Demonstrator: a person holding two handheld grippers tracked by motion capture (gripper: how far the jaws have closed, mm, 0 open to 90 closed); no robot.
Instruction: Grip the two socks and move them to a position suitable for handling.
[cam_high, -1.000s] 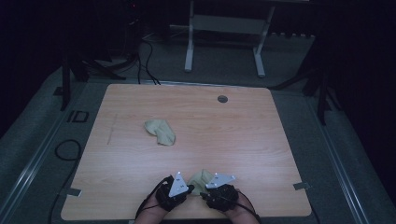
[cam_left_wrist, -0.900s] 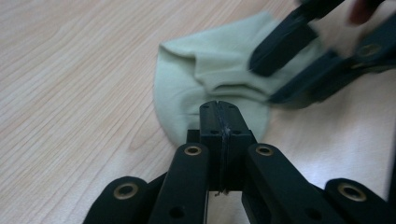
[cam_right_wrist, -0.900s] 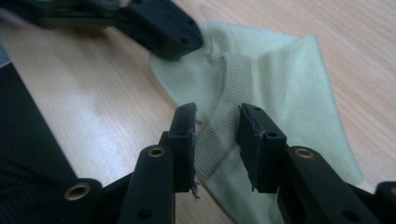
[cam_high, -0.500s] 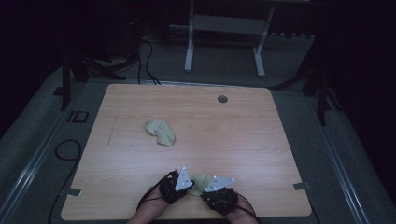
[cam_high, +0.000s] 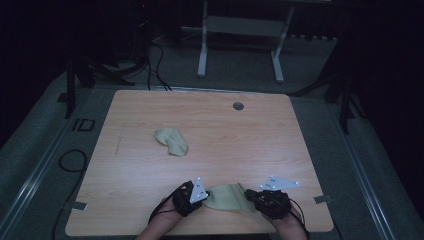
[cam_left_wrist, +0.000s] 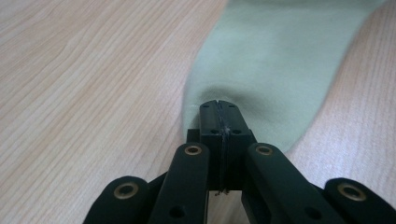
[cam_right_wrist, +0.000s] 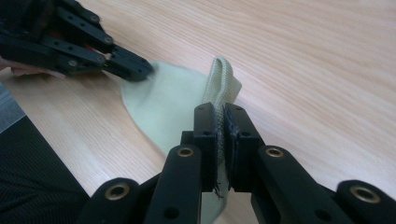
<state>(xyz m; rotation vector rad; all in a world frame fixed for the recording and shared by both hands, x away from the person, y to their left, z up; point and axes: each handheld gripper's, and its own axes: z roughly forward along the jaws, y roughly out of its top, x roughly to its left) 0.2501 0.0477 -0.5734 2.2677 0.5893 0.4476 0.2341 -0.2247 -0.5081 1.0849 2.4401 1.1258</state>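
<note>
The sock (cam_high: 226, 197) lies stretched between the two — left hand-held gripper (cam_high: 202, 196) clamped on one end, right hand-held gripper (cam_high: 251, 198) on its ribbed cuff — long axis along the bench (cam_high: 280, 145) edge.

The letters "ID" are showing in dark strokes on the grey floor (cam_high: 82, 124), lying at about nine o'clock from the wooden table (cam_high: 260, 145), just off its left edge. No other lettering is showing legibly.
</note>
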